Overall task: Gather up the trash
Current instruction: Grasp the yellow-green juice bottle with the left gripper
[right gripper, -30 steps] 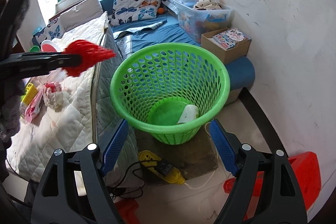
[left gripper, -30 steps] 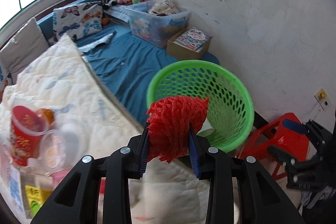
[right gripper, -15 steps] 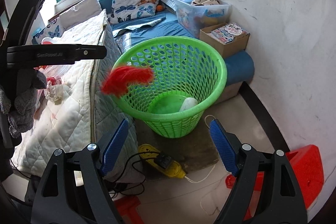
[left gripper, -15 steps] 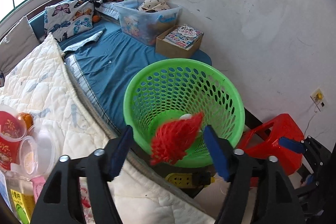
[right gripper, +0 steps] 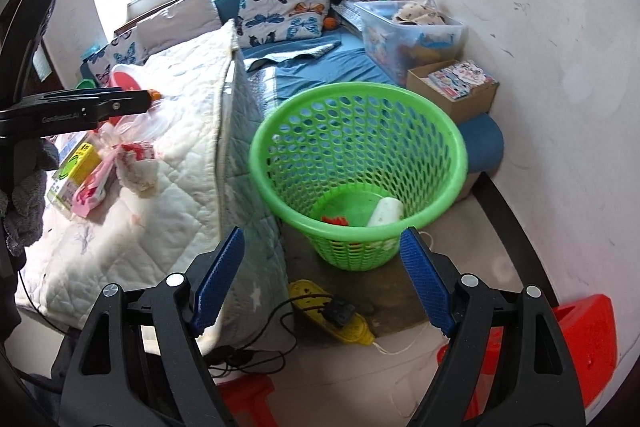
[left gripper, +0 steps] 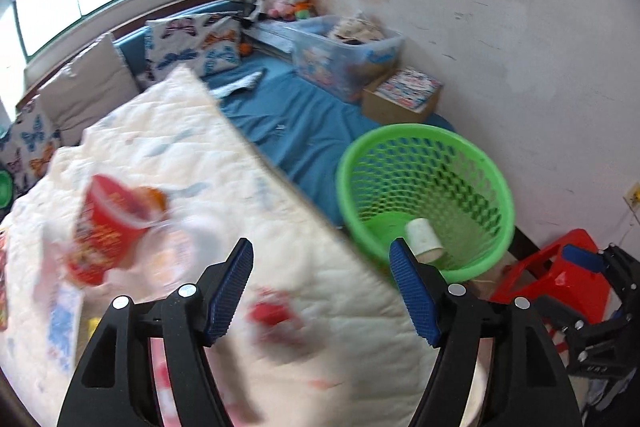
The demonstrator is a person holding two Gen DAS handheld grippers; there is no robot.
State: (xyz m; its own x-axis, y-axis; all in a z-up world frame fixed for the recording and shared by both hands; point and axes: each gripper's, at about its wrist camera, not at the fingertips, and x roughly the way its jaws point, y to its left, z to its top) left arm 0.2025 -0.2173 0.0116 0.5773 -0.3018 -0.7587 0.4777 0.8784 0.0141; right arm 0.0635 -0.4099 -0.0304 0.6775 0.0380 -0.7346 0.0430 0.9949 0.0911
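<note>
The green mesh basket (right gripper: 440,131) stands on the floor beside the bed; it also shows in the left wrist view (left gripper: 500,187). Inside lie a red foam net (right gripper: 335,220) and a white cup (right gripper: 385,211), the cup also visible in the left wrist view (left gripper: 423,239). My left gripper (left gripper: 322,291) is open and empty over the white quilt (left gripper: 192,143), seen side-on in the right wrist view (right gripper: 92,105). My right gripper (right gripper: 320,287) is open and empty, low in front of the basket. On the quilt lie a red noodle cup (left gripper: 108,227), a red-and-white wrapper (right gripper: 134,163) and a yellow packet (right gripper: 78,163).
A yellow power strip (right gripper: 336,315) with cables lies on the floor before the basket. A red stool (right gripper: 588,339) stands at the right. A clear storage box (right gripper: 412,31), a cardboard box (right gripper: 456,87) and pillows sit on the blue mattress by the wall.
My left gripper opened and dropped the red foam net, which fell into the basket. The left gripper then swung left, back over the quilt. The right gripper stayed open.
</note>
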